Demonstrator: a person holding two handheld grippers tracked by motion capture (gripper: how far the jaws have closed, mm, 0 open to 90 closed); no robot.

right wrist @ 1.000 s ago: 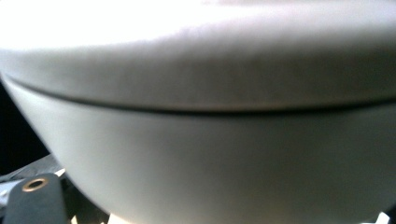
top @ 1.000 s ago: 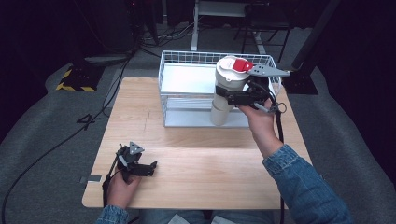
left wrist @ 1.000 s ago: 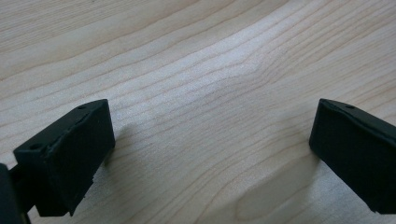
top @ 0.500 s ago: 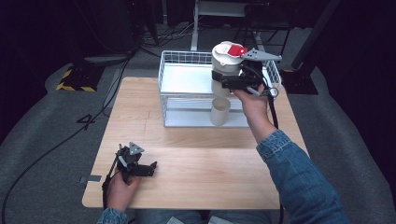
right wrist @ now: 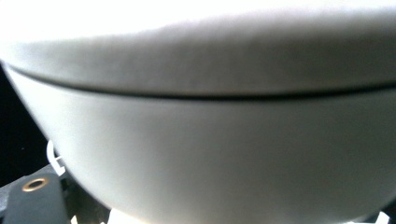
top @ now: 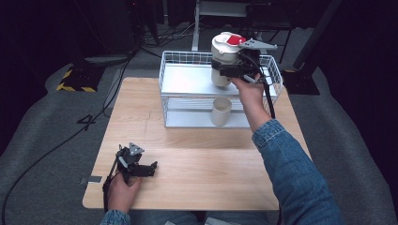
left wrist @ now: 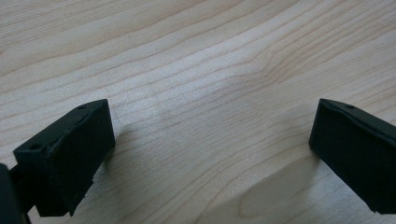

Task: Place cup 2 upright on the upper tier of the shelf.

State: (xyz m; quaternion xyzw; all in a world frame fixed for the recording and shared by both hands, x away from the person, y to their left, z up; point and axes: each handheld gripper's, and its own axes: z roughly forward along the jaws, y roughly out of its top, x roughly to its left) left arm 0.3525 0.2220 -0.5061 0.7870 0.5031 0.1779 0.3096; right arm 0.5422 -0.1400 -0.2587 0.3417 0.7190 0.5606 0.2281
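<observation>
The wooden worktop (top: 197, 164) carries a white wire basket (top: 187, 63) at its far edge, and the job looks more than halfway through: the right tool (top: 233, 70) is pinching a white lidded container (top: 224, 54) with a red patch on its top, held in the air above the basket's right half. In the right gripper view the container's pale wall (right wrist: 196, 140) sits right against the camera, so it is plainly gripped. What seems left is lowering it into the basket and letting go. Directly below the right tool stands a small white cup (top: 220, 111) at the basket's near wall; it could get in the way of the descent. The left tool (top: 151, 168) rests on the worktop, well apart from the basket, its jaws spread with nothing between them.
</observation>
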